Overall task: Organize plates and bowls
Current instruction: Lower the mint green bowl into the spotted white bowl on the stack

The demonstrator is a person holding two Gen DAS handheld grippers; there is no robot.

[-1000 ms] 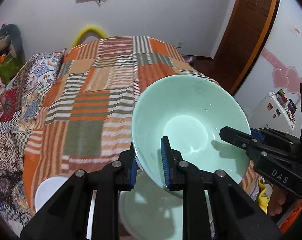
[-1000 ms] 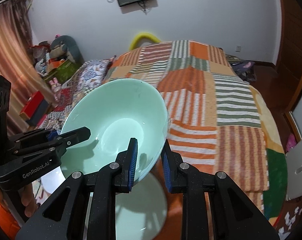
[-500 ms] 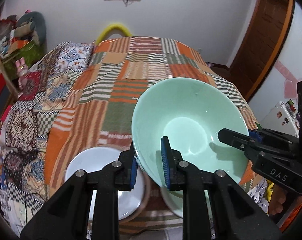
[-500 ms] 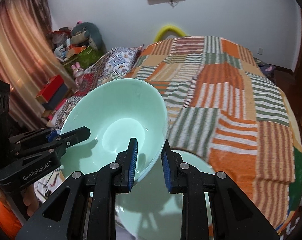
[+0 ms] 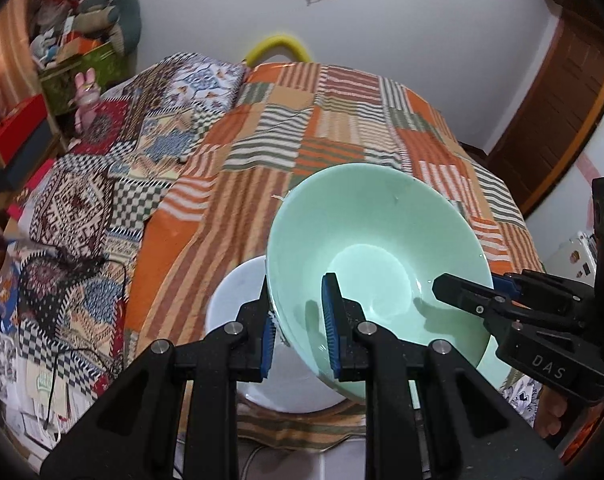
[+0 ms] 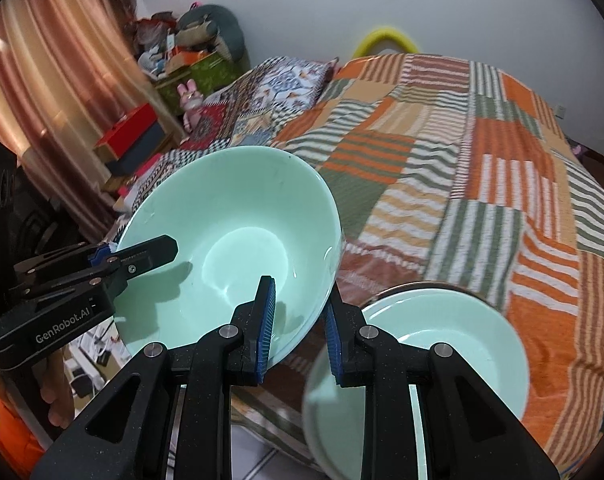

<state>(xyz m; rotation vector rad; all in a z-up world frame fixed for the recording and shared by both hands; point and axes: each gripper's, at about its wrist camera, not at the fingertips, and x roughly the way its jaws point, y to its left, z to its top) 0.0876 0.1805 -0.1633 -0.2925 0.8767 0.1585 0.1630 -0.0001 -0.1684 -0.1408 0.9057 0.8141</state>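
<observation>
A mint-green bowl (image 5: 374,248) is held in the air, tilted, over the near edge of the bed. My left gripper (image 5: 299,322) is shut on its left rim. My right gripper (image 6: 299,320) is shut on its right rim; the bowl also shows in the right wrist view (image 6: 229,252). Below it in the left wrist view sits a white bowl (image 5: 237,304) on the bedspread. In the right wrist view a mint-green plate (image 6: 442,344) lies on the bed edge, to the right of the held bowl.
The bed is covered with an orange, green and white striped patchwork bedspread (image 5: 342,120). Patterned pillows (image 5: 113,152) and cluttered boxes (image 6: 141,136) lie at the left. A wooden door (image 5: 562,80) stands at the right.
Both grippers have carried the bowl to the left along the bed edge. The white bowl has come in under it and the green plate now lies to its right.
</observation>
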